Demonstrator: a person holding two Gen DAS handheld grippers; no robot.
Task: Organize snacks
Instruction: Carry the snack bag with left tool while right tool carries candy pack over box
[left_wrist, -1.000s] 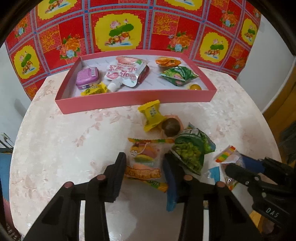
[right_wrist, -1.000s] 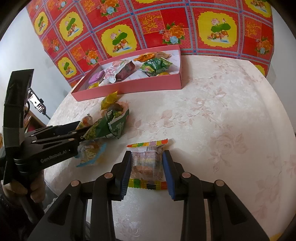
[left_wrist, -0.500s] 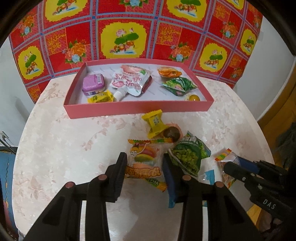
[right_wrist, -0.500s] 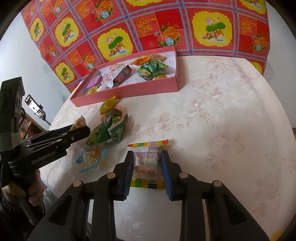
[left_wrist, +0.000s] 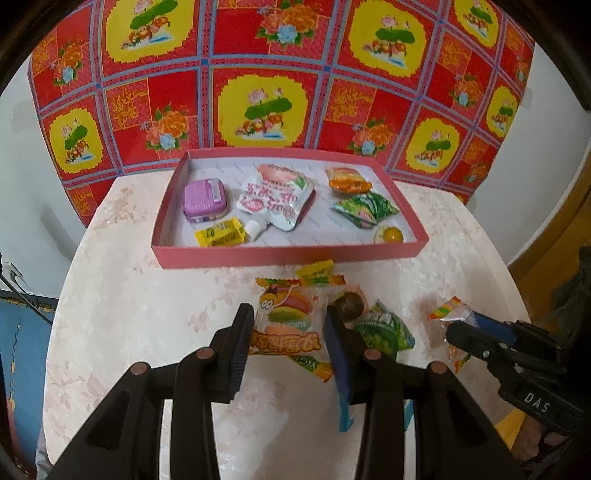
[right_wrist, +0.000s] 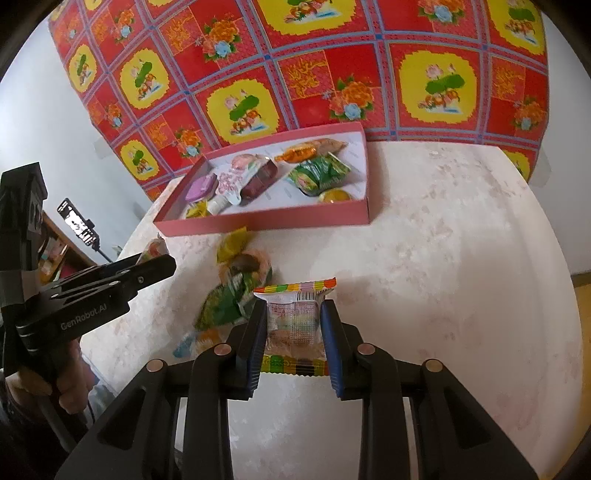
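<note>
In the left wrist view my left gripper (left_wrist: 288, 334) is shut on a burger-gummy packet (left_wrist: 286, 314), held above the table. In the right wrist view my right gripper (right_wrist: 293, 326) is shut on a clear candy packet with rainbow edges (right_wrist: 293, 314), also off the table. A pink tray (left_wrist: 288, 255) at the back of the table holds a purple tin (left_wrist: 204, 194), a white pouch (left_wrist: 273, 195), a yellow candy (left_wrist: 219, 232), orange and green packets and a yellow ball. Each view shows the other gripper at its side: right gripper (left_wrist: 456, 328), left gripper (right_wrist: 162, 264).
On the pale marble-patterned table (left_wrist: 129, 314), in front of the tray, lie a green pea packet (left_wrist: 384, 330), a brown round sweet in a wrapper (left_wrist: 351, 306) and a yellow wrapped candy (left_wrist: 316, 268). A red and yellow flowered cloth (right_wrist: 332, 74) hangs behind. A person's hand holds the left gripper.
Both grippers have risen with their packets, which now hang off the table. The right jaws have drawn a little tighter on the clear packet.
</note>
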